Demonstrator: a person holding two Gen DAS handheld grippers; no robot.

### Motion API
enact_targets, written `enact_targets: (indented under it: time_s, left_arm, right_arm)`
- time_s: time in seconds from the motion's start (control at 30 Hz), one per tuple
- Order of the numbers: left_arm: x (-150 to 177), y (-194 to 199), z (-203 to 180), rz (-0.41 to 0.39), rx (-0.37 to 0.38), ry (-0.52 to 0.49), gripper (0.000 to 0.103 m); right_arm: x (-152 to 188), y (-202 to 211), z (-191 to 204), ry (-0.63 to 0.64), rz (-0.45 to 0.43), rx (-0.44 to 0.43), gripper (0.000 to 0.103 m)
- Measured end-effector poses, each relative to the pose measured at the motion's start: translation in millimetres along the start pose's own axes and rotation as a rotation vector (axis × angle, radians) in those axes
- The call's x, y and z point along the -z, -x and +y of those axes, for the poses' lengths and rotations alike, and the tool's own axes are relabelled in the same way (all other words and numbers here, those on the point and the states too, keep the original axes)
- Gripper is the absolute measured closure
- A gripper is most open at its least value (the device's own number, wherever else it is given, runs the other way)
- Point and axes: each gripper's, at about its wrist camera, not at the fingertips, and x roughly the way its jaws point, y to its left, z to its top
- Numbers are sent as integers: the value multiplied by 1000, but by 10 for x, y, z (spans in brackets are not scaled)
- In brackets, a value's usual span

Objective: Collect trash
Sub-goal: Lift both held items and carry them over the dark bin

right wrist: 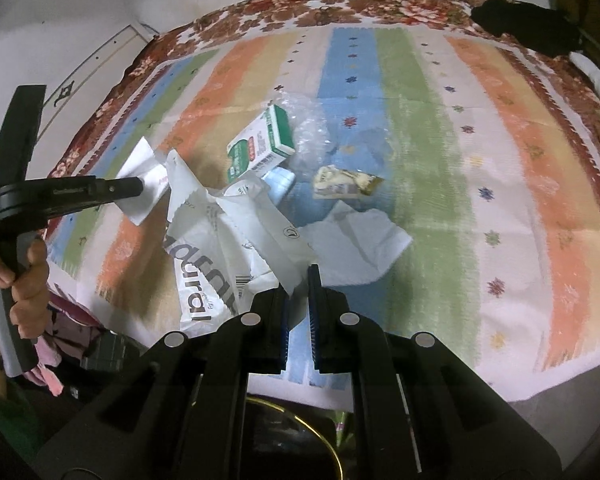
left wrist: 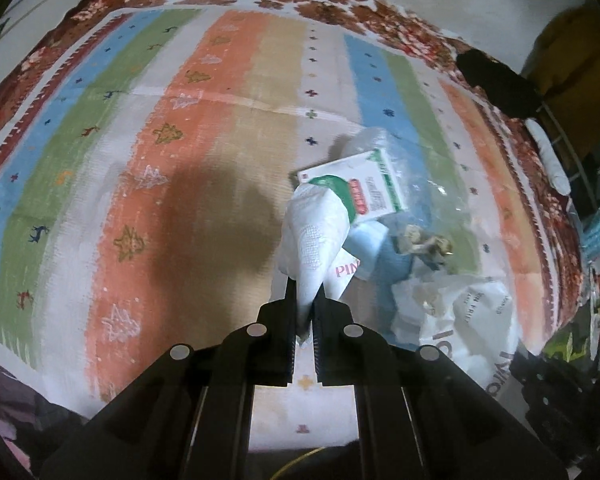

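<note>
We have both grippers' jaws pinched shut: left gripper [left wrist: 305, 300] on a tissue [left wrist: 314, 236], right gripper [right wrist: 298, 292] on the bag [right wrist: 236, 224], mid-bed [right wrist: 500, 208]. Both are light, limp, tearable; grip bunched edges.

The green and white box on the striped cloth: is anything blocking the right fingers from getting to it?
Yes. The right gripper is shut on a white printed bag, which spreads between it and the green and white box.

Both wrist cameras look steeply down along their fingers, close above the striped cloth [left wrist: 236, 152]; both views share the green box [left wrist: 374, 184] [right wrist: 260, 146].
</note>
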Motion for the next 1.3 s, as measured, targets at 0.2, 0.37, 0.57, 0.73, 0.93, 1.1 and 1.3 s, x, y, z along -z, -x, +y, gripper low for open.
enact_targets:
  time_s: [0.2, 0.37, 0.57, 0.73, 0.93, 1.1, 1.3]
  left_arm:
    - [111, 155, -142, -20, 30, -23, 97]
    - [213, 264, -241, -30, 61, -39, 97]
    - [320, 427, -266, -54, 113, -21, 97]
    - [438, 579, -274, -77, 163, -9, 97]
    - [593, 695, -336, -96, 183, -24, 97]
    - [772, 784, -408, -109, 209, -37, 97]
    - [1008, 870, -471, -127, 210, -76, 97]
  right_arm:
    - [115, 175, -49, -9, -28, 16, 96]
    - [177, 231, -44, -10, -34, 21, 96]
    - [302, 331, 17, 21, -52, 49, 96]
    - [412, 453, 23, 16, -74, 50, 96]
    - [528, 564, -10, 5, -97, 64, 96]
    - [615, 637, -51, -12, -104, 65, 96]
    - [762, 725, -76, -14, -113, 73, 96]
